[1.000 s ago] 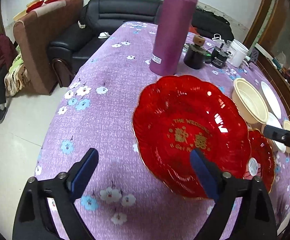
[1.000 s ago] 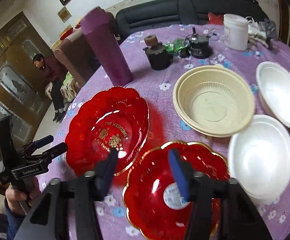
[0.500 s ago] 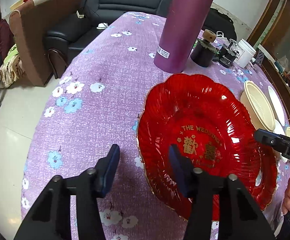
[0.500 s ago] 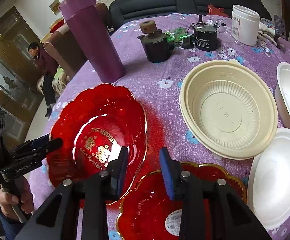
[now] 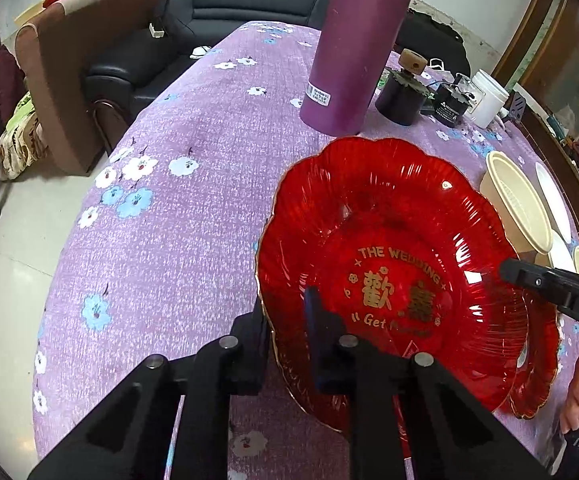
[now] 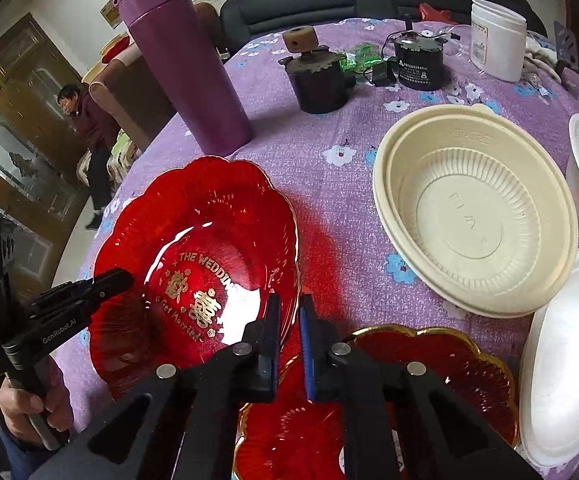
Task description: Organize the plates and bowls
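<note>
Overlapping red plate, partly hidden

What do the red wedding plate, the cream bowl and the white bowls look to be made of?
Red plate: translucent glossy plastic, possibly glass; it shows bright glare, a red tint cast on the cloth, a gold rim and gold print. Cream bowl: thin matte moulded plastic, with fine ribs and raised marks in its base. White bowls: matte and soft-looking, likely foam or pulp; hard to tell.
</note>
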Available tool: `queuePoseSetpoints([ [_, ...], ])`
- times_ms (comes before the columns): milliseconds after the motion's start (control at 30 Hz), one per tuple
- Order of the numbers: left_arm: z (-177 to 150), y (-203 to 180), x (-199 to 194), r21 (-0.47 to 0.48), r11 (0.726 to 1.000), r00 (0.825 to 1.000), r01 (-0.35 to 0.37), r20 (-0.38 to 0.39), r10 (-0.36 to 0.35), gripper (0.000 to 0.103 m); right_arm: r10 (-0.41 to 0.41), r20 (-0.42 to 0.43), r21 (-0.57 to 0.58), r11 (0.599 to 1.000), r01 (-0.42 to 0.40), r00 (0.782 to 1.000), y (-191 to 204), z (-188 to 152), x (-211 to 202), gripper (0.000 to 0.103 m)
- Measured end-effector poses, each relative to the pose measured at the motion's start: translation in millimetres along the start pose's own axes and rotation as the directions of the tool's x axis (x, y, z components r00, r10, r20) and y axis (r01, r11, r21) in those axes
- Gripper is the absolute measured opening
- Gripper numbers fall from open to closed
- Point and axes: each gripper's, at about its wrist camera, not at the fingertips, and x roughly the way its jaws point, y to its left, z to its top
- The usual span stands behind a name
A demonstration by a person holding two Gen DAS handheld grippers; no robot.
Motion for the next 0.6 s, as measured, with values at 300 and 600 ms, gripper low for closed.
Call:
queuePoseSetpoints([
  [300,-28.6,14.0,-31.5,-0.021,1.000,0.999,0.004,0.032,-0.003,0.016,0.031,0.011,-0.030,0.999,-0.031,0.999,20.1,-18.4,-14.1,0.010],
  [600,-74.2,29.3,-59.0,-0.051,0.999,0.999,-0.012,0.050,0.015,0.016,0.087,-0.016,-0.077,0.993,-0.088,0.996,45.5,-53.6,-19.5,0.011],
])
